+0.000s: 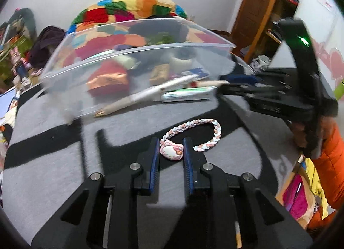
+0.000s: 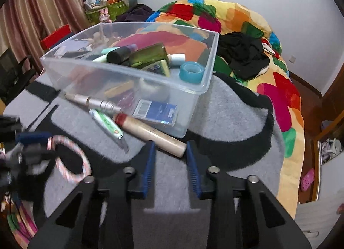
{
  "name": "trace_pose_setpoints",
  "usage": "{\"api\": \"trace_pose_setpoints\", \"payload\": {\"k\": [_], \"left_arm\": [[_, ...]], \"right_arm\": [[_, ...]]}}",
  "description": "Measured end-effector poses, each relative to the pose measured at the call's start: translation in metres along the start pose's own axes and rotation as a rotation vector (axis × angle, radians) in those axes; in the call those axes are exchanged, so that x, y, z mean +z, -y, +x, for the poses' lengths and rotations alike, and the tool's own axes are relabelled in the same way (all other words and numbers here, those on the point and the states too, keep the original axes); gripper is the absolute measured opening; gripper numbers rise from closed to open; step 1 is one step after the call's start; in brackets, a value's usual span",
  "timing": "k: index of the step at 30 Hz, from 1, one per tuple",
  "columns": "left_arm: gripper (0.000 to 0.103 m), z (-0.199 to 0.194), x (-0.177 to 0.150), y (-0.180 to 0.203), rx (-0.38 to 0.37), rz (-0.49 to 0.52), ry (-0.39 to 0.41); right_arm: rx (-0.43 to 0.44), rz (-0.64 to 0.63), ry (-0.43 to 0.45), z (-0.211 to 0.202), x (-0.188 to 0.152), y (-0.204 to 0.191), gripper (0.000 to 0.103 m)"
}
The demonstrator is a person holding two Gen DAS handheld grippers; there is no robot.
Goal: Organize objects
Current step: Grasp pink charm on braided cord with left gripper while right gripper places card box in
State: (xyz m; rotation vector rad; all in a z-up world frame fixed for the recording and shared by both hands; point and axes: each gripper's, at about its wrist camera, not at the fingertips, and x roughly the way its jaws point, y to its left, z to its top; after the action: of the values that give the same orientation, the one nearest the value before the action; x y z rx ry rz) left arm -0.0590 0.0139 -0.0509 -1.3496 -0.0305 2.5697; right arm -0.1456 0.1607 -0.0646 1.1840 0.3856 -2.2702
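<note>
1. The left gripper [image 1: 171,149] is clamped on a pink-and-white cat-face charm [image 1: 172,150]; its blue pads [image 1: 155,158] press on both sides of the charm.
2. A braided pink, white and blue cord [image 1: 211,135] loops away from the charm toward 1 o'clock and lies on the grey-and-black blanket [image 1: 53,163].
3. The right gripper [image 2: 169,152] is closed on the near end of a wooden rolling-pin-like stick [image 2: 150,134], which has a red band near its far end and runs toward 10 o'clock.
4. At 12 o'clock from both grippers stands a clear plastic bin [image 2: 120,77], filled with bottles, a blue tape roll [image 2: 191,72] and small boxes.
5. Touching the bin's near wall lie a beige pen-like tube [image 2: 94,101] and a green-and-white tube [image 2: 107,124].
6. In the left wrist view a hand in an orange sleeve [image 1: 331,152] holds the right gripper at 3 o'clock.
7. A patchwork quilt [image 2: 247,23] lies behind the bin.
</note>
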Motion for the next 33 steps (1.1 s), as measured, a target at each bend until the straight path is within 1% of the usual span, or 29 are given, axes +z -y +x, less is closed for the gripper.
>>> {"api": "trace_pose_setpoints", "payload": {"k": [1, 3, 4, 6, 7, 9, 11, 13, 15, 17, 19, 21, 26, 27, 29, 32, 33], "left_arm": [[0.022, -0.002, -0.001, -0.005, 0.007, -0.011, 0.0], [0.022, -0.005, -0.003, -0.018, 0.024, -0.039, -0.001], [0.022, -0.006, -0.004, -0.022, 0.03, -0.05, -0.002], [0.022, -0.007, -0.004, -0.032, 0.034, -0.069, -0.006], [0.022, -0.007, -0.005, -0.035, 0.033, -0.073, -0.008], [0.022, -0.008, -0.006, -0.04, 0.032, -0.079, -0.008], [0.022, -0.007, -0.005, -0.04, 0.034, -0.079, -0.009], [0.022, -0.007, -0.007, -0.039, 0.039, -0.076, -0.004], [0.022, -0.004, -0.005, -0.038, 0.045, -0.072, 0.001], [0.025, -0.003, -0.005, -0.038, 0.045, -0.075, 0.003], [0.028, -0.002, -0.004, -0.039, 0.044, -0.085, 0.005], [0.03, 0.001, -0.003, -0.04, 0.042, -0.093, 0.011], [0.03, 0.005, -0.002, -0.031, 0.088, -0.062, 0.037], [0.029, 0.005, -0.003, -0.028, 0.101, -0.052, 0.04], [0.021, 0.003, -0.005, -0.026, 0.11, -0.043, 0.042], [0.021, -0.001, -0.008, -0.028, 0.102, -0.047, 0.042], [0.021, -0.003, -0.009, -0.029, 0.101, -0.051, 0.045]], "right_arm": [[0.014, -0.008, -0.008, -0.002, -0.002, -0.002, 0.018], [0.066, -0.022, -0.037, -0.004, -0.009, -0.008, 0.016], [0.077, -0.04, -0.044, -0.006, -0.013, -0.012, 0.016], [0.059, -0.092, -0.036, -0.012, -0.018, -0.02, 0.016], [0.075, -0.104, -0.029, -0.017, -0.018, -0.022, 0.016], [0.082, -0.098, 0.002, -0.023, -0.015, -0.021, 0.016], [0.057, -0.09, 0.026, -0.026, -0.008, -0.019, 0.016], [0.046, -0.076, 0.03, -0.023, 0.0, -0.017, 0.017], [0.056, -0.083, 0.016, -0.015, 0.006, -0.017, 0.019], [0.049, -0.105, -0.007, -0.005, 0.008, -0.022, 0.02], [0.044, -0.12, -0.013, 0.002, 0.008, -0.024, 0.025], [0.05, -0.125, -0.01, 0.004, 0.009, -0.026, 0.028], [0.06, -0.125, -0.012, 0.004, 0.007, -0.03, 0.028], [0.068, -0.124, -0.013, 0.003, 0.006, -0.031, 0.025], [0.101, -0.117, -0.023, 0.001, 0.004, -0.031, 0.021], [0.14, -0.121, -0.055, -0.003, -0.004, -0.036, 0.015], [0.15, -0.126, -0.059, -0.006, -0.007, -0.038, 0.014]]}}
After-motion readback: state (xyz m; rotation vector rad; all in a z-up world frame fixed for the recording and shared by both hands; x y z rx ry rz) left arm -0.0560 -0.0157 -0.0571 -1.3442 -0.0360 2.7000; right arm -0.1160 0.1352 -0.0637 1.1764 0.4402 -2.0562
